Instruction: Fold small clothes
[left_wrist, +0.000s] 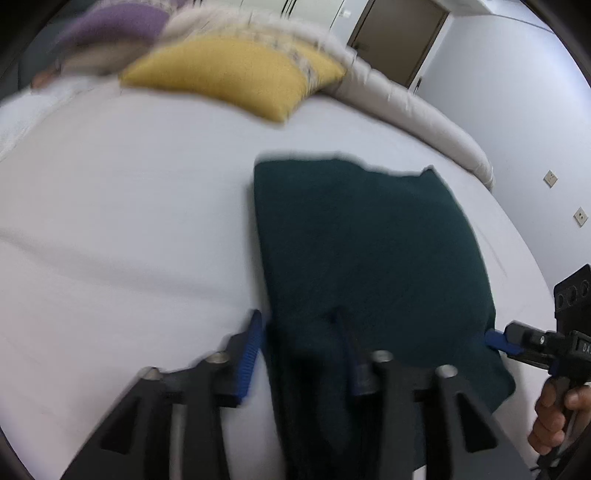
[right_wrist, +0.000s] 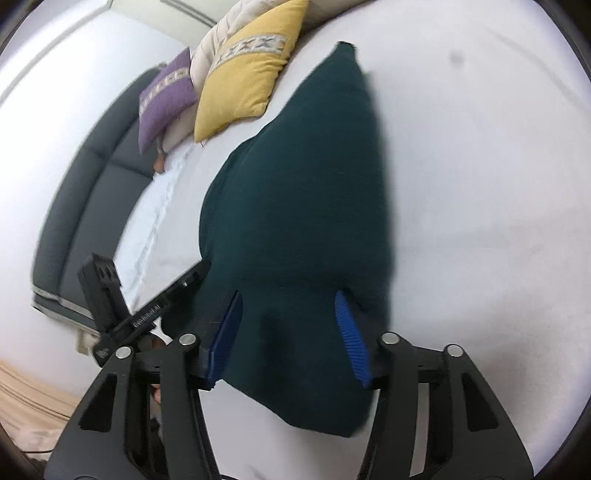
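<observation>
On the white bed (left_wrist: 129, 206), your folded green garment (left_wrist: 369, 251) has bare sheet on both sides. Your left gripper (left_wrist: 299, 354) and right gripper (right_wrist: 291, 332) both gape wide, straddling its near edge; yellow pillow (left_wrist: 236, 74) beyond.

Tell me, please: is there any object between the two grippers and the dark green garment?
Nothing visible. The left gripper and the right gripper both already straddle the near edge of the dark green garment on the white bed.
</observation>
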